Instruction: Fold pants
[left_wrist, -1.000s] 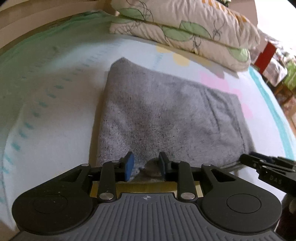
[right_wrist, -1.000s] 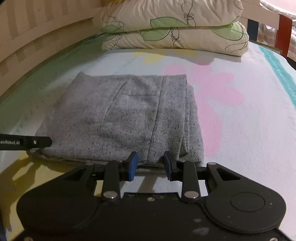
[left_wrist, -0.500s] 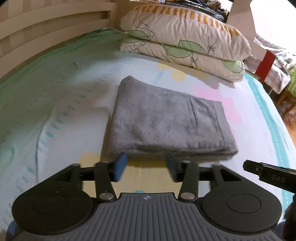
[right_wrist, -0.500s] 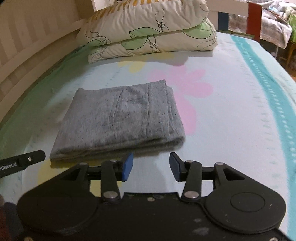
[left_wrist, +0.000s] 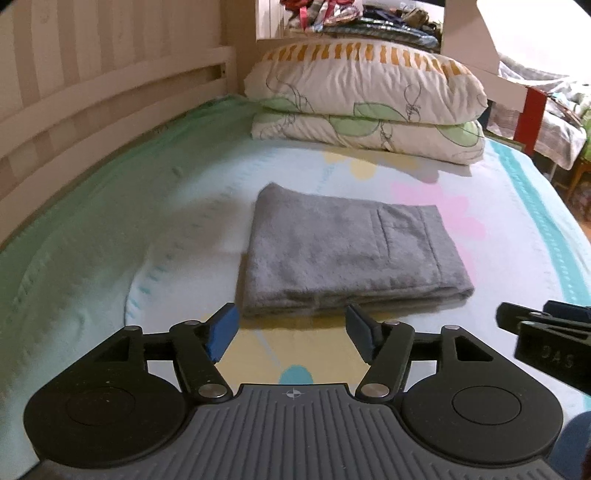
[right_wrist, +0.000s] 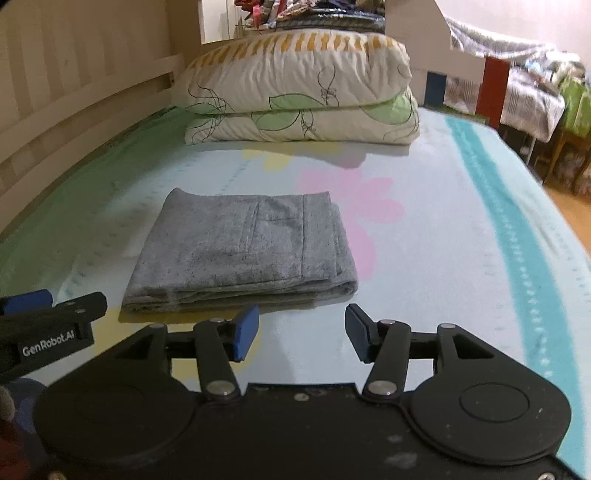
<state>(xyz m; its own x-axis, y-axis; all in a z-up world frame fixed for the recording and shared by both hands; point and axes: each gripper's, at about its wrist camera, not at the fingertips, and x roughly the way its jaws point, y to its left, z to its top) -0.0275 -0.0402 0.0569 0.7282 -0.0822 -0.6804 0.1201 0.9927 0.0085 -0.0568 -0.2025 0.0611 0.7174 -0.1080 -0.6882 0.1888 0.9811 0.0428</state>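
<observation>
The grey pants (left_wrist: 347, 251) lie folded into a flat rectangle on the bed, a back pocket showing on top; the right wrist view has the pants (right_wrist: 243, 251) too. My left gripper (left_wrist: 291, 328) hangs just short of their near edge, jaws opening, nothing between them. My right gripper (right_wrist: 301, 328) is off the near right corner of the pants, jaws also opening and empty. Each gripper shows at the edge of the other's view: the right gripper (left_wrist: 546, 332) on the right, the left gripper (right_wrist: 51, 321) on the left.
Two stacked floral pillows (left_wrist: 369, 107) lie at the head of the bed beyond the pants. A slatted wooden rail (left_wrist: 92, 92) runs along the left side. The flowered sheet (right_wrist: 461, 240) spreads to the right, with a second bed (right_wrist: 535, 96) and floor past its edge.
Both grippers let go of the near edge of the pants, opened wider, and drew back and up. The pants now lie flat and look smaller in both views.
</observation>
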